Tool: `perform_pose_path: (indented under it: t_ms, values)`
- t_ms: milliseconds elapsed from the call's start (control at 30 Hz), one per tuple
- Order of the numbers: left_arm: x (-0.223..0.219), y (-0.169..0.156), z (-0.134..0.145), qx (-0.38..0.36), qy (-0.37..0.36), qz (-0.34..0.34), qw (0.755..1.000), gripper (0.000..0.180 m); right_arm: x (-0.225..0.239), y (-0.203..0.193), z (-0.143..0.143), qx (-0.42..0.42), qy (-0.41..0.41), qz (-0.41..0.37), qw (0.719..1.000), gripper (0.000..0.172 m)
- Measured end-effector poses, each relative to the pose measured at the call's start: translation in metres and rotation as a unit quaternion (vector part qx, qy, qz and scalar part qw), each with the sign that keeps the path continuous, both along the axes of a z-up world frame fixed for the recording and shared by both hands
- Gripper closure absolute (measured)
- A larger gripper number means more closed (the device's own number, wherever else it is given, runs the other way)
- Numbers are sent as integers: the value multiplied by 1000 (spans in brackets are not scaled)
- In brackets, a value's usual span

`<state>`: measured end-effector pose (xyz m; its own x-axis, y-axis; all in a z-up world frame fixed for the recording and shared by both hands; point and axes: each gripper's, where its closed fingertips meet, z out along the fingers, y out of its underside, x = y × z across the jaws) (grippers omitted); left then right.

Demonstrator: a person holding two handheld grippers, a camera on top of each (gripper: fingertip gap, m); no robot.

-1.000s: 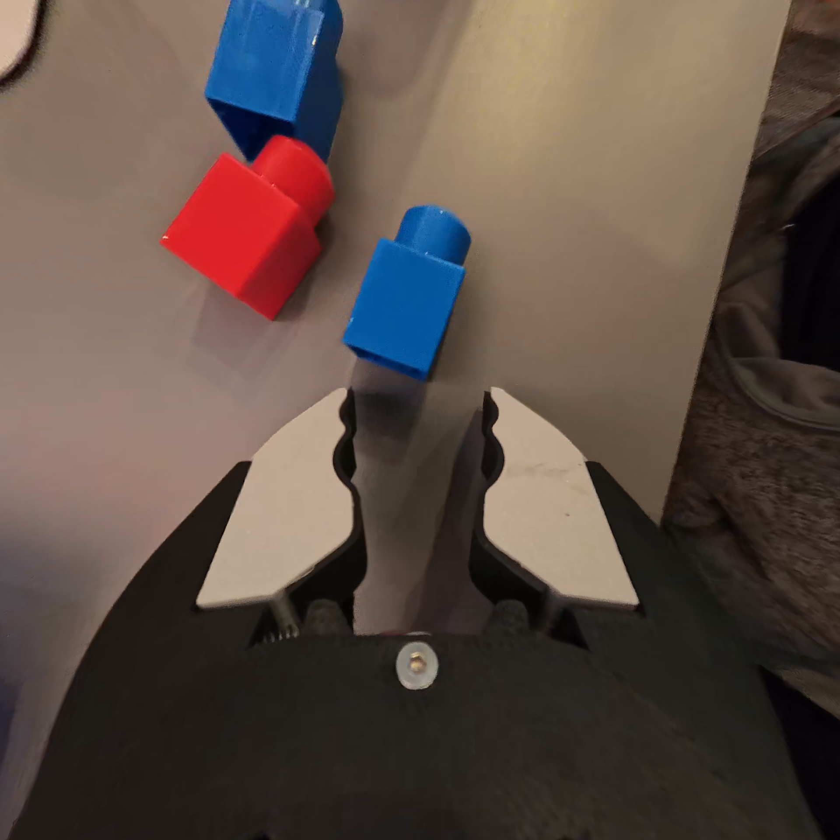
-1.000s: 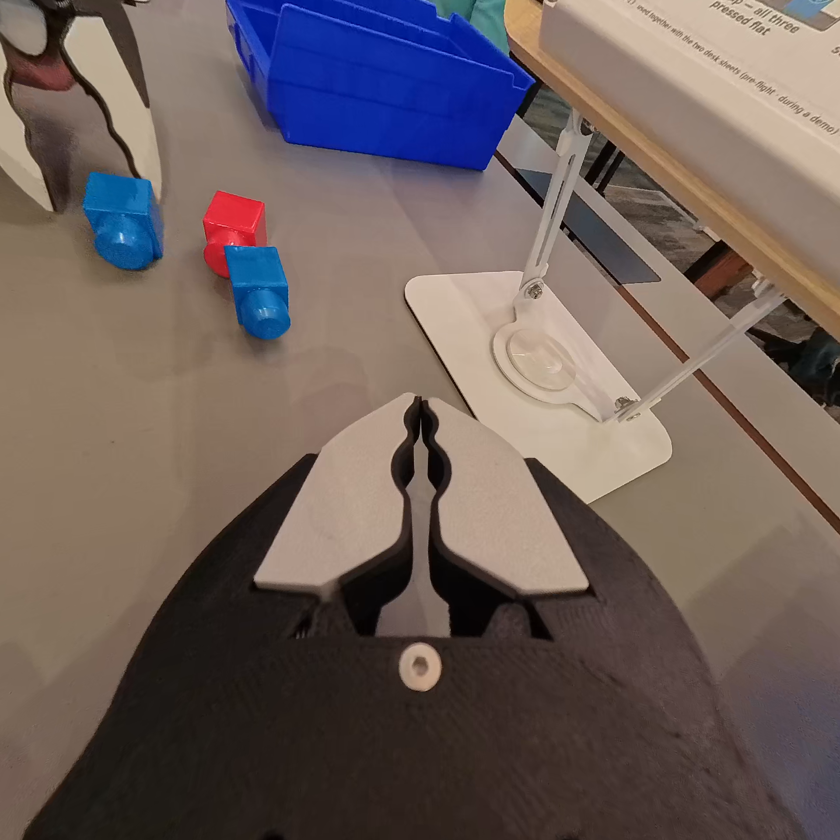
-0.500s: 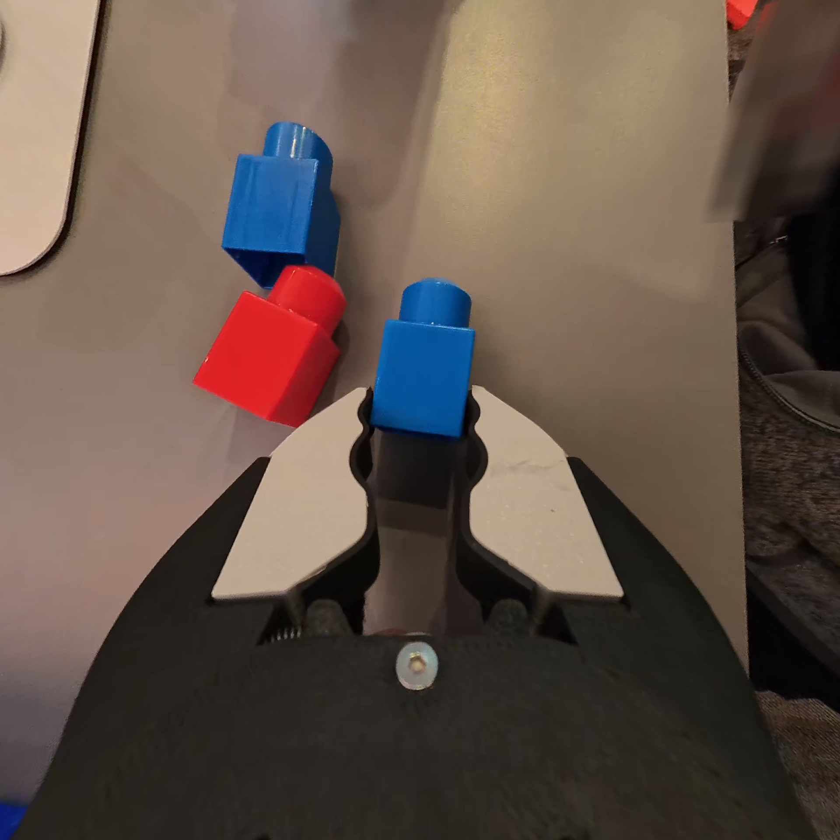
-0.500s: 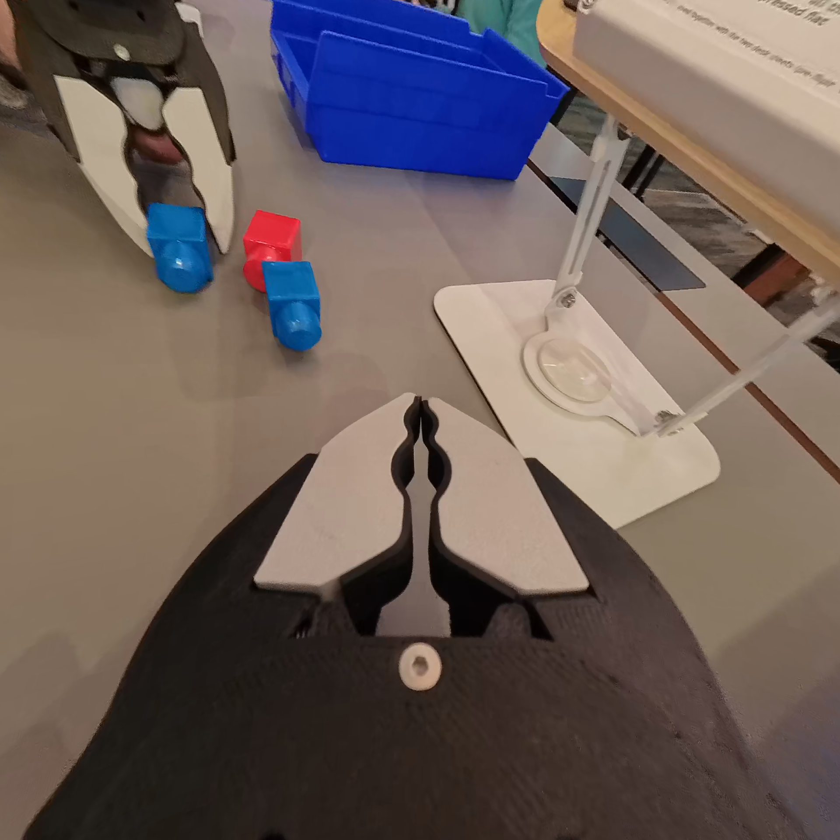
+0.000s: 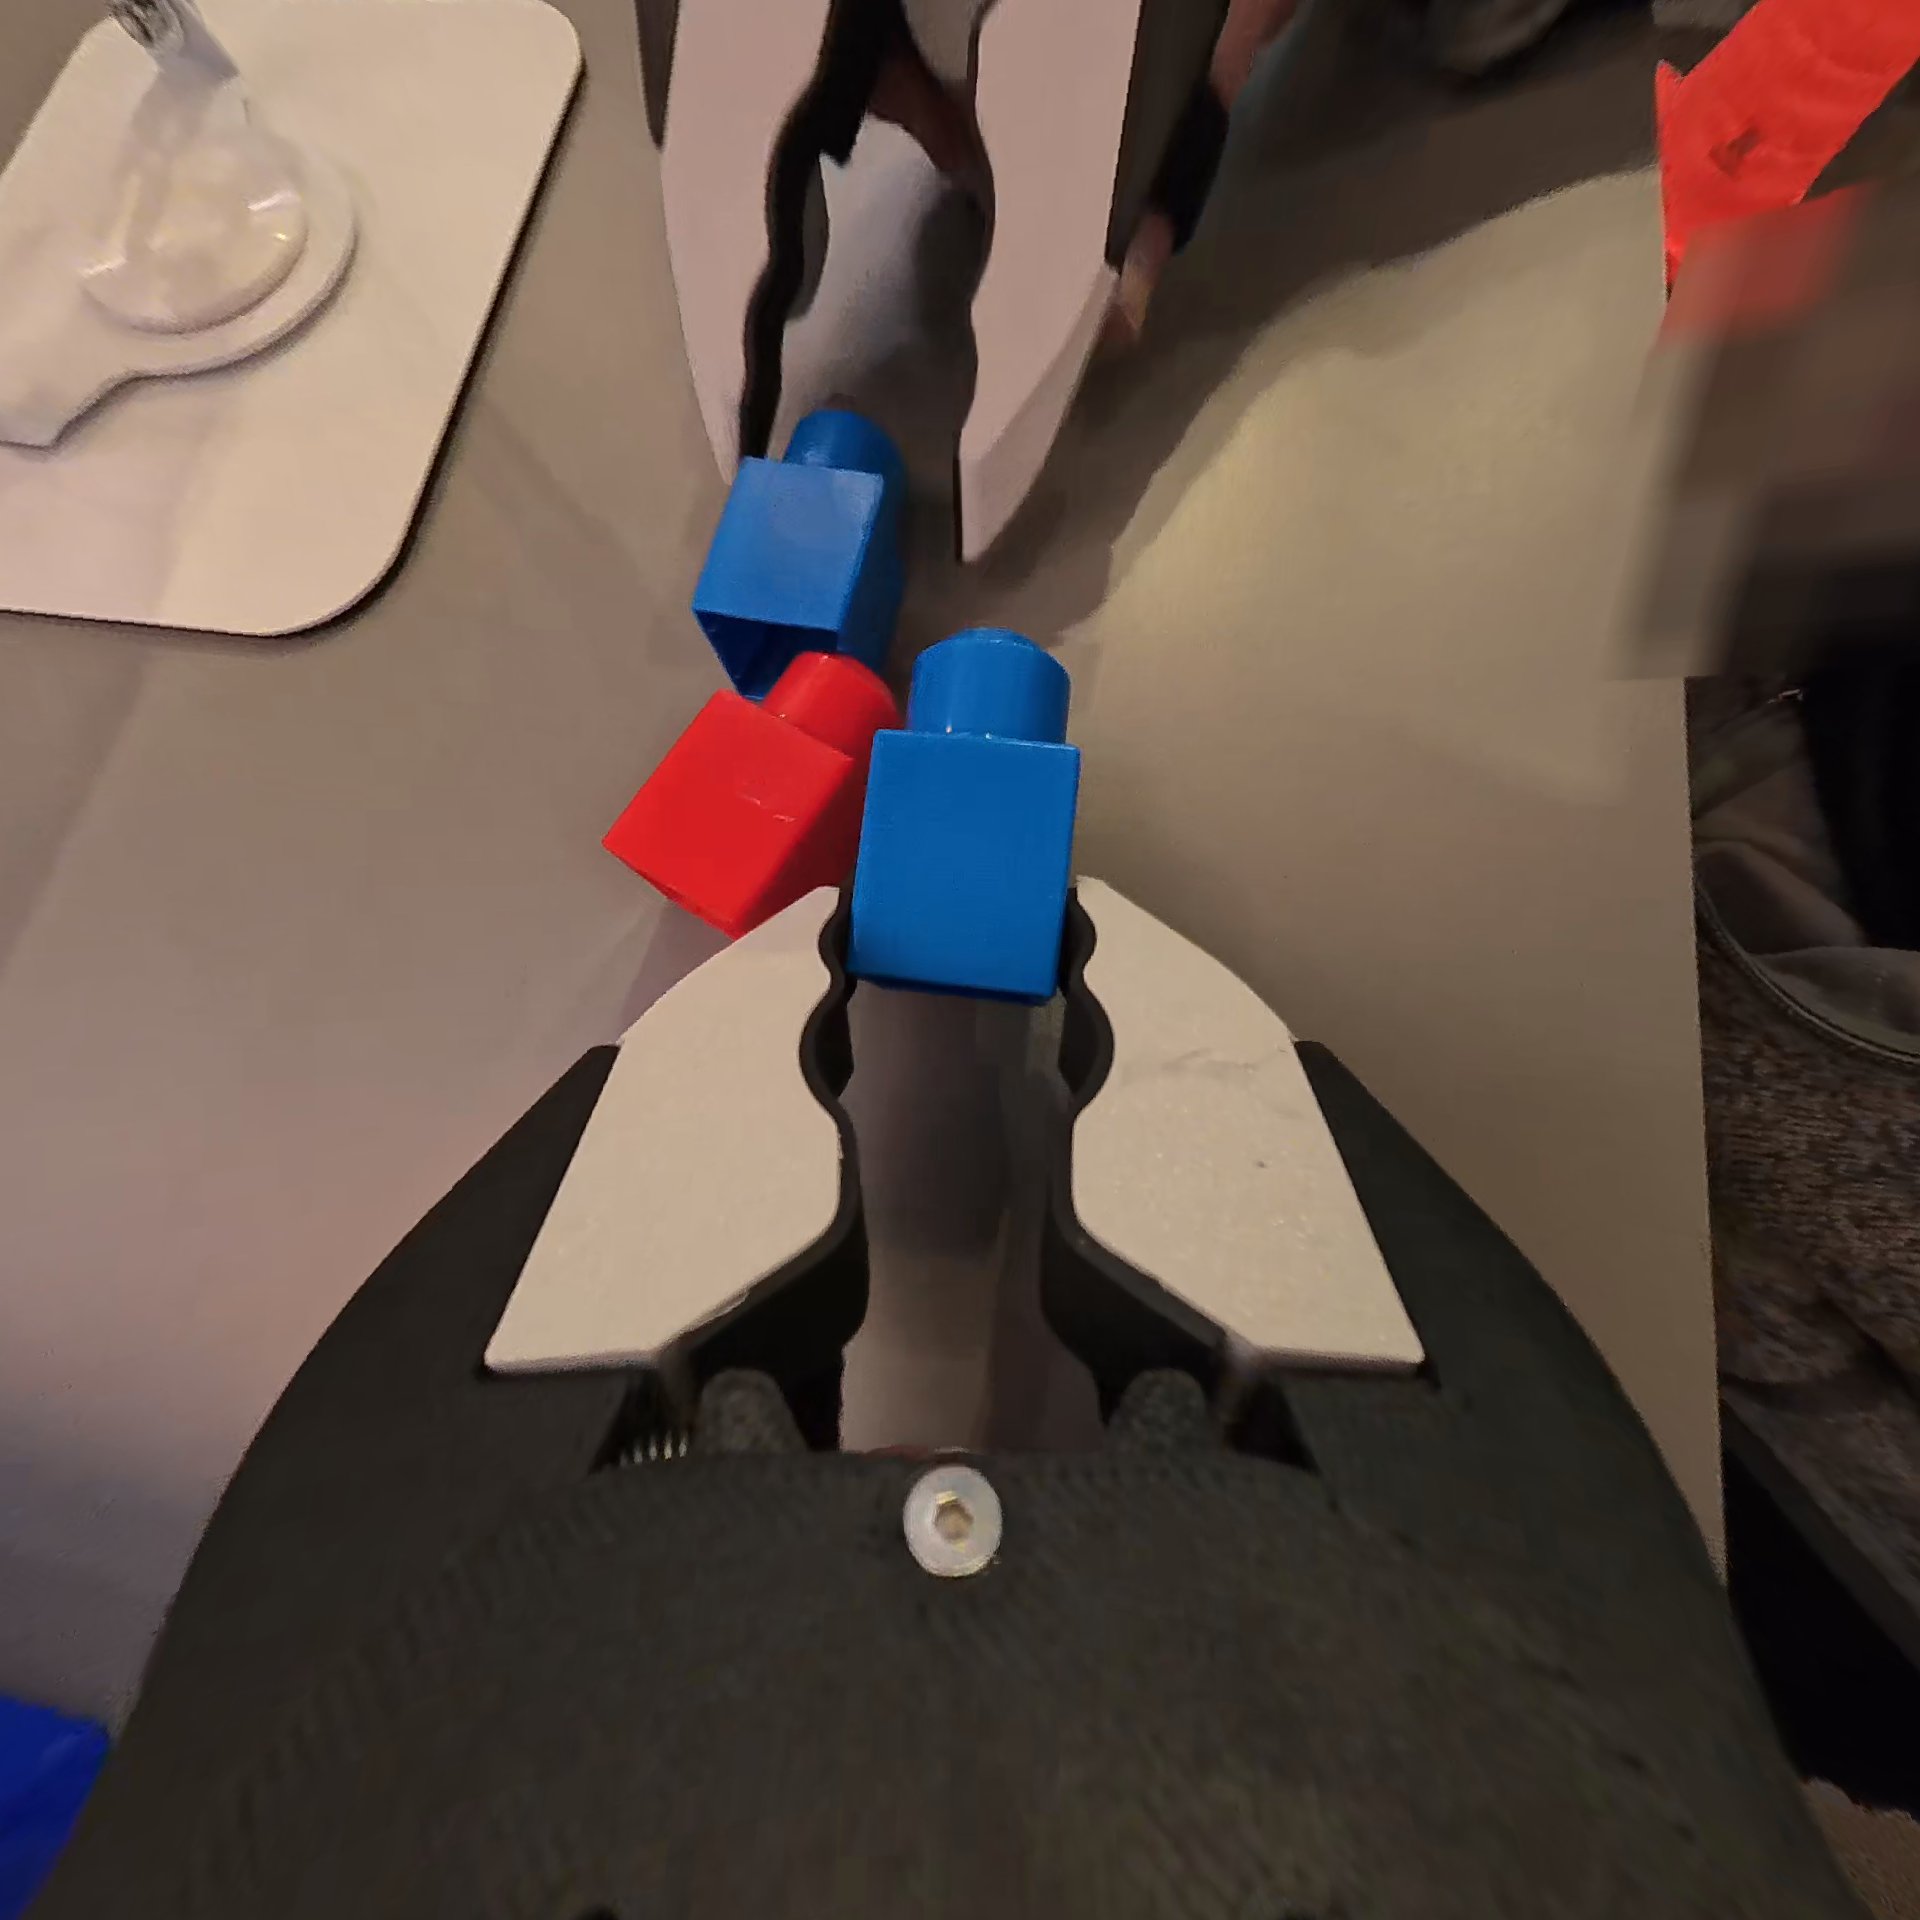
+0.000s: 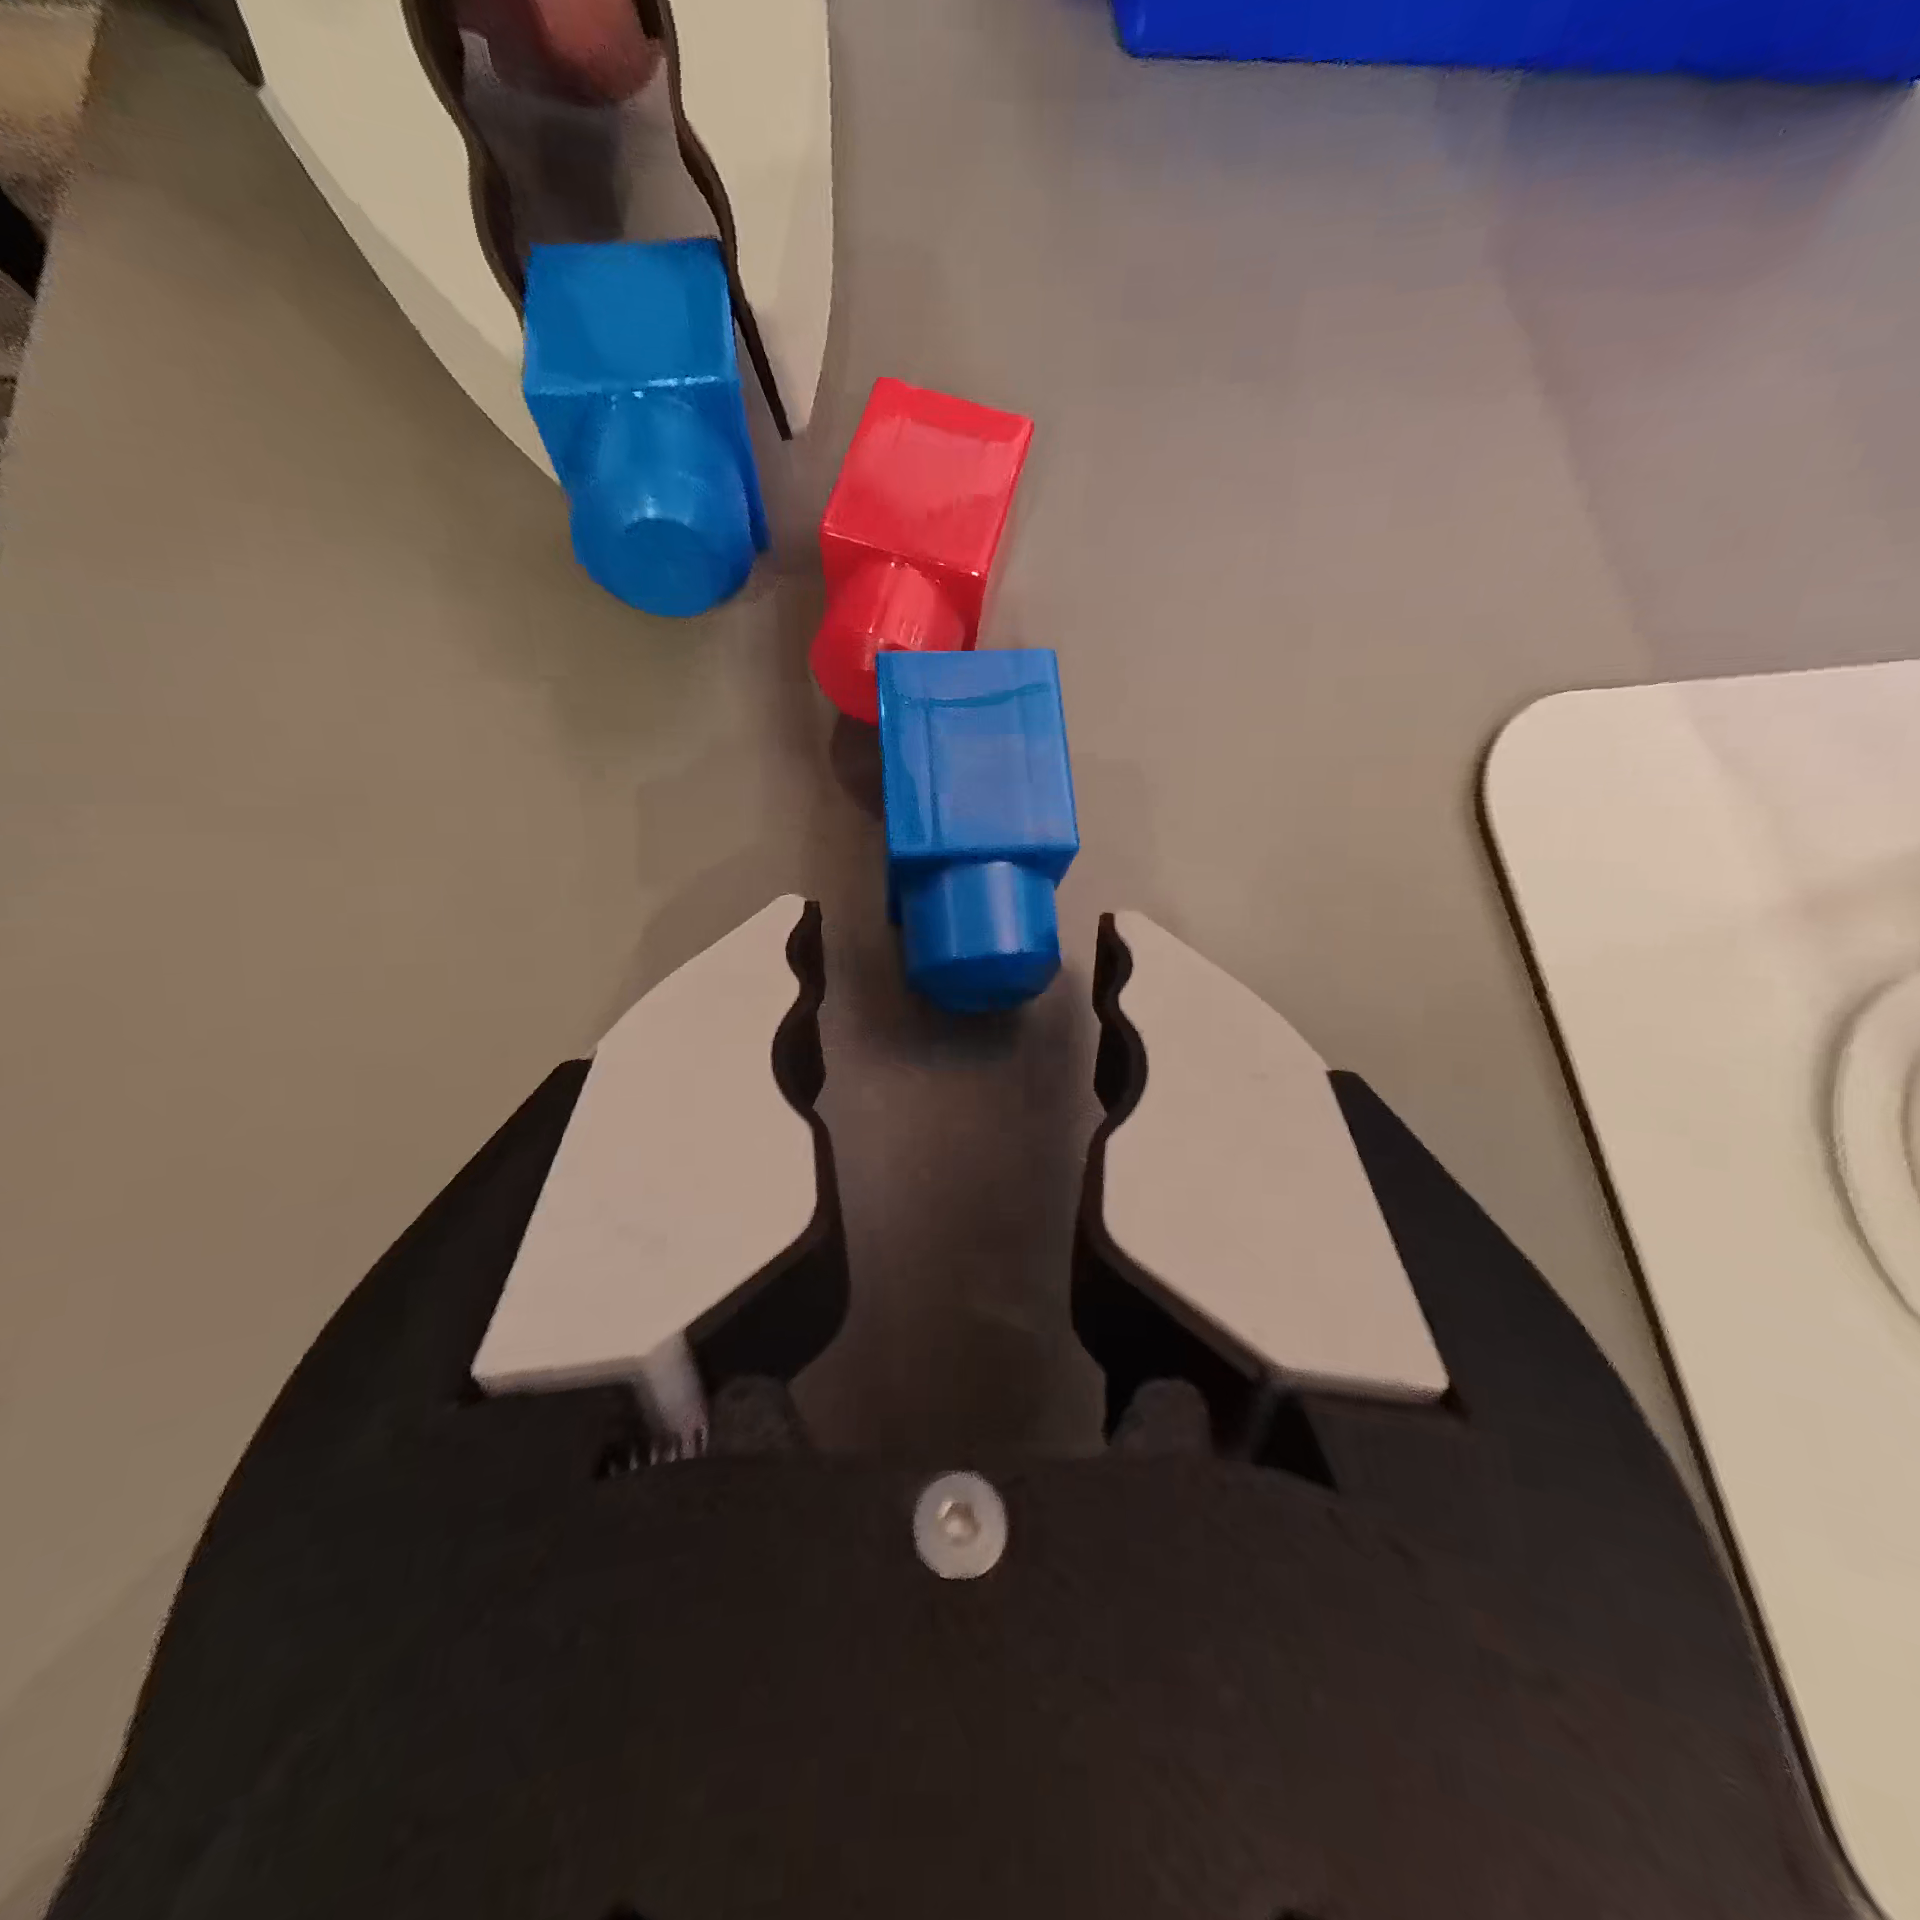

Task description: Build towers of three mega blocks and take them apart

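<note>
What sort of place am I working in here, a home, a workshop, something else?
Most likely an indoor demo or lab workstation, not a home. The work happens on a plain grey tabletop with a white stand base beside the toy blocks, and a blue plastic storage bin at the far edge.

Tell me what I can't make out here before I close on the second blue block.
- Left wrist view: the plastic blue block held in the left gripper hides the red plastic block's stud side, so its contact with the far blue block is unclear.
- Left wrist view: red shape, blurred and cut by the edge.
- Right wrist view: blue bin, cropped.
</note>
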<state>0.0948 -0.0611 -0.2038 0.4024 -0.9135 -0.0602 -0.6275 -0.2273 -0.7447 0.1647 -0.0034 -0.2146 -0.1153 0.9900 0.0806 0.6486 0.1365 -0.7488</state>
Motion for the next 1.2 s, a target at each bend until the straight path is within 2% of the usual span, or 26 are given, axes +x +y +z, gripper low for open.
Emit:
perform_pose_path:
  t_ms: [33, 200, 267, 400, 600, 700, 867, 1033, 1200]
  values:
    - [-1, 1, 0, 1, -3, 4, 1000, 144, -3, 0, -2, 4, -5, 1, 1000, 121]
    - [-3, 3, 1, 2, -11, 8, 1000, 144, -14, -1, -3, -2, -6, 10, 1000, 127]
    - [-2, 4, 3, 7, -18, 8, 1000, 144, -18, -1, 1, -3, 6, 13, 1000, 135]
    - [0, 7, 6, 10, -37, 12, 999, 144, -20, 0, 3, -3, 13, 14, 1000, 136]
    - [9, 15, 33, 23, -125, 17, 992, 144, -10, 1, 28, 11, 43, 27, 999, 136]
    - [20, 21, 53, 13, -193, 9, 981, 144, 0, 5, 50, 54, 58, 36, 996, 136]
    - [45, 30, 85, -26, -289, -32, 956, 144, 22, 17, 99, 175, 59, 51, 981, 136]
    - [75, 31, 108, -98, -358, -119, 921, 144, 41, 13, 148, 309, 20, 101, 946, 136]
    - [92, 41, 114, -129, -397, -171, 893, 144, 61, 14, 172, 397, -62, 142, 905, 136]
